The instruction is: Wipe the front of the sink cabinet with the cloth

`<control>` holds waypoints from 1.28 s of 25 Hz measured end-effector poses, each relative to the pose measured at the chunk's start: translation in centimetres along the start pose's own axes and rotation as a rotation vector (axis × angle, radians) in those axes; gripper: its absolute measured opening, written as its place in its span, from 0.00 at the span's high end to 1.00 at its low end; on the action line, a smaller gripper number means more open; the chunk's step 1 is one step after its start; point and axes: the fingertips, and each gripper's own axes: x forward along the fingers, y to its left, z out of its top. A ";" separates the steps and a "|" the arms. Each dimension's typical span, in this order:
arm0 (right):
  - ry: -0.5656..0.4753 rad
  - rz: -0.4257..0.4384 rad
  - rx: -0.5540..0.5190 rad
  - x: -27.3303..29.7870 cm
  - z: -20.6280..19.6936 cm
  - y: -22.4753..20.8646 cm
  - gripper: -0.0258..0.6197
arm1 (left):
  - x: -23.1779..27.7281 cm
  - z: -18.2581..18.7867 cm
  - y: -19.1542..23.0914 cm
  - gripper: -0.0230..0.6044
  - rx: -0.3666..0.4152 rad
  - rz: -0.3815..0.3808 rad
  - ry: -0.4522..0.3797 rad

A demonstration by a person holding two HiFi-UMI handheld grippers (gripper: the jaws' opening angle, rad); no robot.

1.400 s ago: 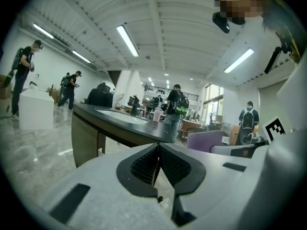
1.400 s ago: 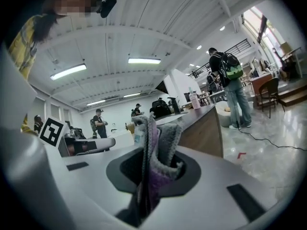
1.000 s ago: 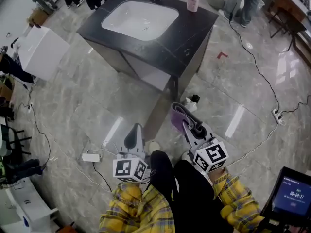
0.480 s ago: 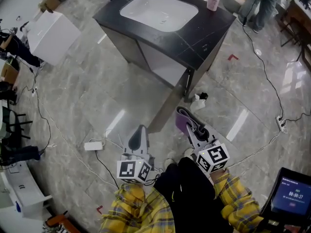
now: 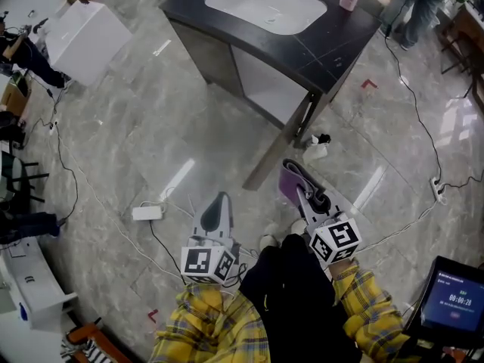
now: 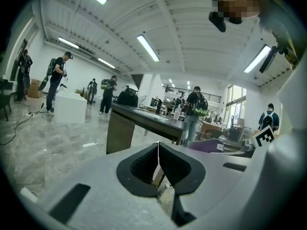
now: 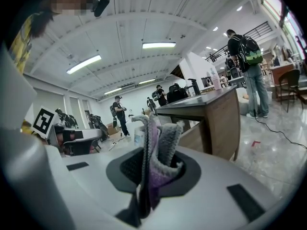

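The grey marble floor (image 5: 113, 142) spreads out all around. Ahead of the right gripper (image 7: 155, 164) stands the sink cabinet (image 5: 266, 89), with a dark top and a white sink (image 5: 265, 4). The gripper is well apart from it. A big white box (image 5: 83, 40) sits far ahead and to the left of the left gripper (image 5: 217, 205). The person, in yellow checked sleeves (image 5: 197, 316), holds both grippers low. The left gripper's jaws are pressed together with nothing between them. The right gripper is squeezed tight on the purple and grey cloth (image 7: 165, 138), which sticks up out of its jaws. A small white bottle (image 5: 315, 150) lies on the floor just ahead of the right gripper, by the cabinet's leg. A white power block (image 5: 147, 212) lies on the floor to the left of the left gripper.
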 end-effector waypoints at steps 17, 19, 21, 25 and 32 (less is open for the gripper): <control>0.095 0.173 -0.107 3.2 -4.5 2.6 0.89 | -0.9 -3.4 0.1 0.95 -0.034 0.071 -0.016; 0.101 0.220 -0.133 3.3 -4.6 3.0 0.89 | -1.3 -3.7 -0.1 0.95 -0.038 0.120 -0.035; 0.103 0.266 -0.153 3.3 -4.6 3.1 0.89 | -1.2 -4.1 -0.4 0.95 -0.039 0.172 -0.053; 0.111 0.333 -0.157 3.3 -4.9 1.0 0.89 | 1.0 -5.4 -2.1 0.95 -0.058 0.234 -0.074; 0.125 0.432 -0.210 2.3 -5.4 -0.2 0.89 | 2.7 -7.2 -5.2 0.95 -0.062 0.274 -0.078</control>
